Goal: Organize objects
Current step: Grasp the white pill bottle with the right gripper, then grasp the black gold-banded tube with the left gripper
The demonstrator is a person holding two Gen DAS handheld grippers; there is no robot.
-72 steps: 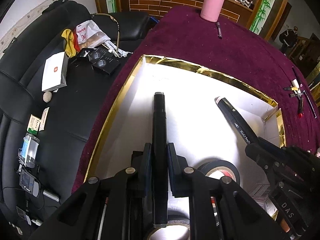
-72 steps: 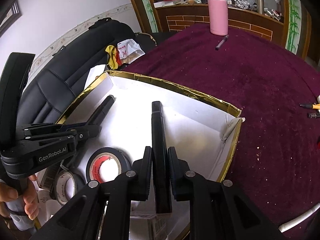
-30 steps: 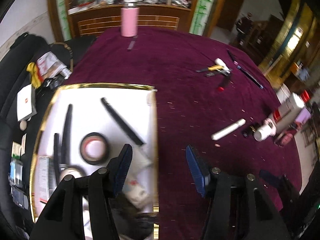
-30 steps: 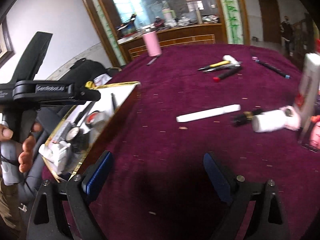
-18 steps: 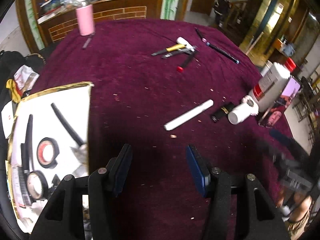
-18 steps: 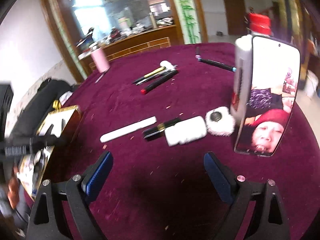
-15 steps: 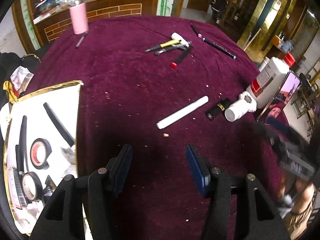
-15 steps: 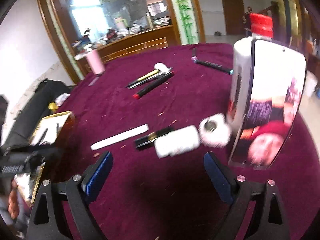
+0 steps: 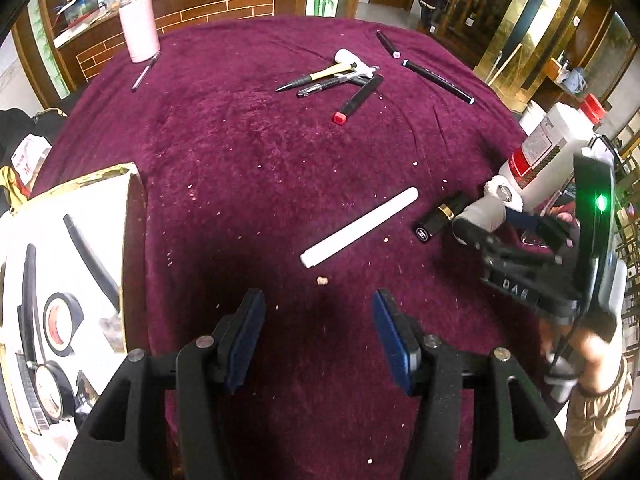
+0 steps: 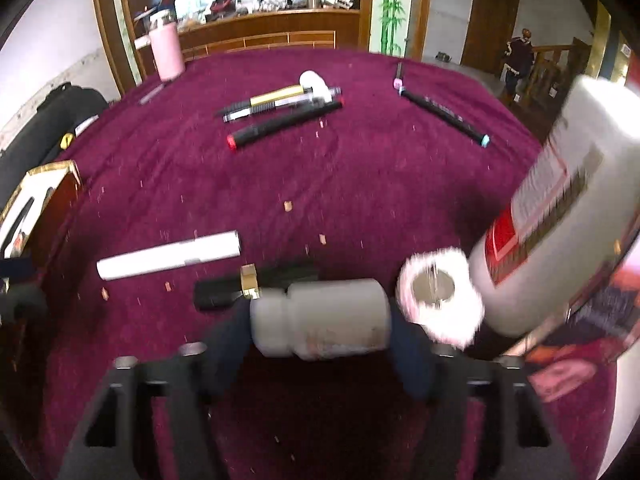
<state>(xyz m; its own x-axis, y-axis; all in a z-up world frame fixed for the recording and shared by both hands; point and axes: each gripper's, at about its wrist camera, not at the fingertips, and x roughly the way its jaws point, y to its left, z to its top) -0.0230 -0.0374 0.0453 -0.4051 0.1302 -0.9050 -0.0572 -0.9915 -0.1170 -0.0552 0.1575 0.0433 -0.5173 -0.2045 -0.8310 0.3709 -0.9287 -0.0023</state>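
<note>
While R fingers [image 10: 320, 320] close | now round white bottle [image 10: 320, 322]

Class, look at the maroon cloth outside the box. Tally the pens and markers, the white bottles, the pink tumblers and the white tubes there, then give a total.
Pens and markers: 6
White bottles: 2
Pink tumbler: 1
White tube: 1
Total: 10

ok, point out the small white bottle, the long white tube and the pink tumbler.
small white bottle [image 10: 328, 322], right wrist view, mid-body
long white tube [image 9: 360, 227], left wrist view, mid-length
pink tumbler [image 9: 139, 29], left wrist view, side wall
</note>
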